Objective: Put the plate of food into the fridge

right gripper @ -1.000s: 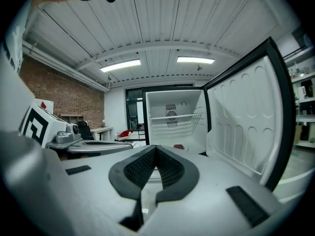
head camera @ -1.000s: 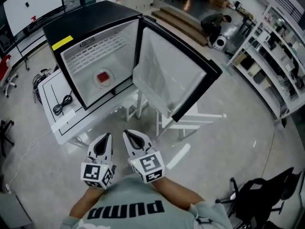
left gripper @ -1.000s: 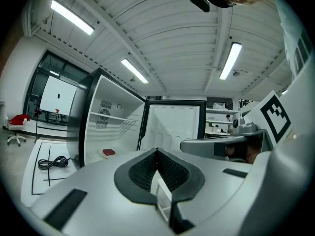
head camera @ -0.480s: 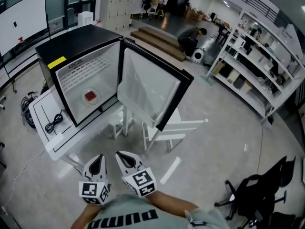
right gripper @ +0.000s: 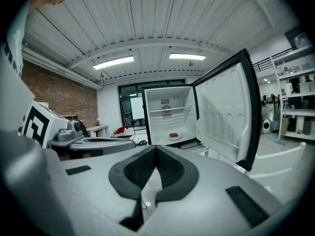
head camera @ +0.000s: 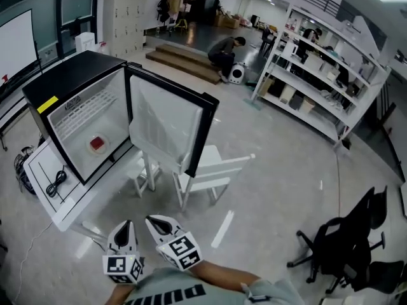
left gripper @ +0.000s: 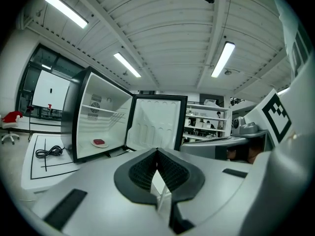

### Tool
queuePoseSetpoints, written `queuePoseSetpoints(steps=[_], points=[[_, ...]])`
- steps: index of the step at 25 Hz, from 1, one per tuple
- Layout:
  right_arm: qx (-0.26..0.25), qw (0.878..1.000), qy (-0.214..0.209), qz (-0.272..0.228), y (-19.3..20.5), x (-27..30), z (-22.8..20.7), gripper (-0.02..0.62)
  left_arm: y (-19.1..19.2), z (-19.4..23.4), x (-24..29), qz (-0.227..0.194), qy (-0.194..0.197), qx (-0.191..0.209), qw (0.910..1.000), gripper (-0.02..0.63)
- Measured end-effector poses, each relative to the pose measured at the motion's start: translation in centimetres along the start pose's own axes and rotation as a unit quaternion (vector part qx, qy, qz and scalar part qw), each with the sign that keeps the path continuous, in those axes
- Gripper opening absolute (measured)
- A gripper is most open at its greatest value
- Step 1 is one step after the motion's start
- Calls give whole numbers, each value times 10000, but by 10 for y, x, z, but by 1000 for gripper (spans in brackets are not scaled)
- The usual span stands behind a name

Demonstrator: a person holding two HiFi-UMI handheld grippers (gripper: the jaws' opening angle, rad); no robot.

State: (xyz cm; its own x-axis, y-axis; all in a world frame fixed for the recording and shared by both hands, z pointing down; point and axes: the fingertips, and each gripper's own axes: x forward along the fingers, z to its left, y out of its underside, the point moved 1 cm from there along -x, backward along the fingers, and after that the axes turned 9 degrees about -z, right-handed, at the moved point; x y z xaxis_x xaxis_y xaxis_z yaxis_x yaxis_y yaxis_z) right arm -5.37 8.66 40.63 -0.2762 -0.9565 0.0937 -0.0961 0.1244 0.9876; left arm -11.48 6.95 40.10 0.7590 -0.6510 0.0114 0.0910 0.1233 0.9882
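Red food on its white plate point(head camera: 96, 144) lies on the floor of the fridge point(head camera: 70, 75), whose door point(head camera: 168, 129) stands wide open. Compared with a second ago, the fridge appears smaller and further left in the head view: I have drawn back from it. Both the left gripper point(head camera: 123, 226) and the right gripper point(head camera: 154, 222) are pressed together on nothing, side by side below. I judge the placing done; only closing the door could remain.

Glossy floor point(head camera: 273, 170); matt black fridge point(head camera: 70, 75) (white plastic inside).
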Motion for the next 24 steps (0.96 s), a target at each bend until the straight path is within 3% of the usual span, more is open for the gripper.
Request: queuePoseSetpoints(steps=[17,24], points=[[-105,9999,9,-80,0,-18,12,5,2,-8,-10,-60,-45,101,9999,5],[-634,9957,397,-540,-35,-5,-35,5,-22,-15,46,-681,442,286,9963,5]])
